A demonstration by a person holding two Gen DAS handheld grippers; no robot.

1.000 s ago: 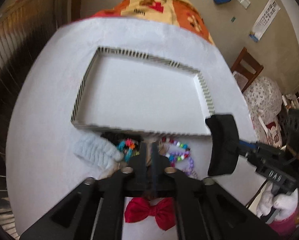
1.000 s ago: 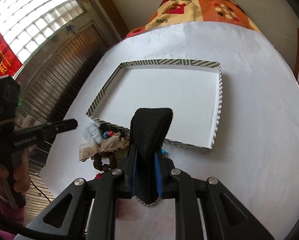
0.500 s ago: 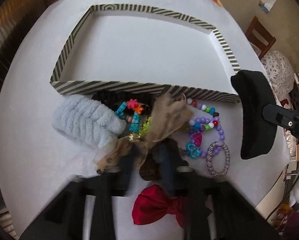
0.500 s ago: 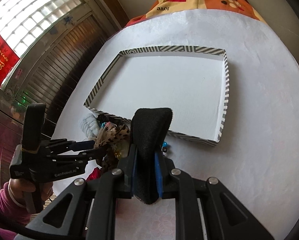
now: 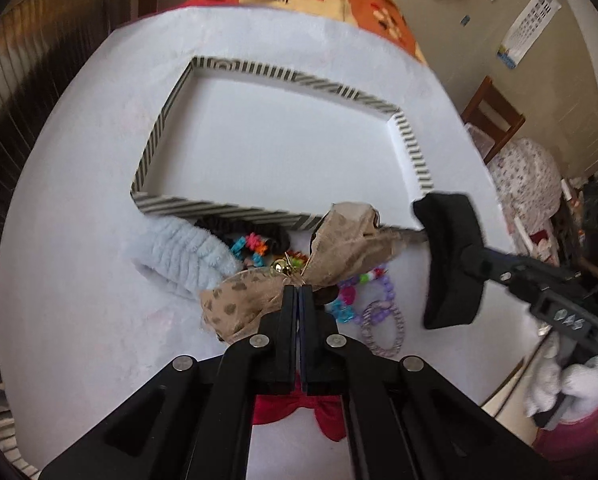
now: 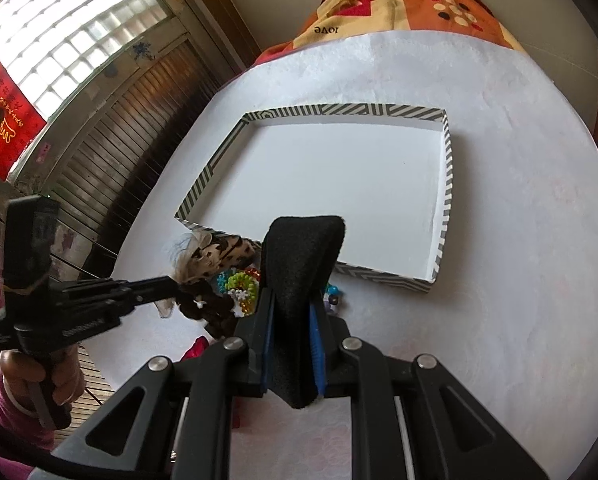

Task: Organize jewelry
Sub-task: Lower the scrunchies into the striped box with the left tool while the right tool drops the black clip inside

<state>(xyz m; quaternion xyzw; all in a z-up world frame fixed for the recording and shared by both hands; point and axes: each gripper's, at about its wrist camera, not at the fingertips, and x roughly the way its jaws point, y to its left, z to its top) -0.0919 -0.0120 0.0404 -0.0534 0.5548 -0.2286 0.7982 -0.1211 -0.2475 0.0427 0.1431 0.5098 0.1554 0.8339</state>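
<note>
The left tongs (image 5: 297,294) are seen fully closed, their tips pinching the knot of a tan spotted ribbon bow (image 5: 331,256) with a small gold bell at its middle. The bow is held just in front of the near wall of a shallow striped tray (image 5: 227,208) — whether it has cleared the pile below cannot be told.

The right tongs (image 6: 299,308) are closed on a black pad (image 6: 303,256), which stands upright between the jaws and is gripped at its lower part.

On the white-covered worktop (image 6: 519,280), just beside the tray's near wall, the remaining items are gathered: a pale blue fluffy band (image 5: 179,256), a black scrunchie (image 5: 243,230), colourful bead bracelets (image 5: 363,296) and a clear purple bracelet (image 5: 381,330). A red bow (image 5: 323,412) lies nearer, partly hidden behind the left tongs.

The tray's white floor is bare. A hand (image 6: 39,380) in a pink sleeve is seen gripping the left tool's handle.
</note>
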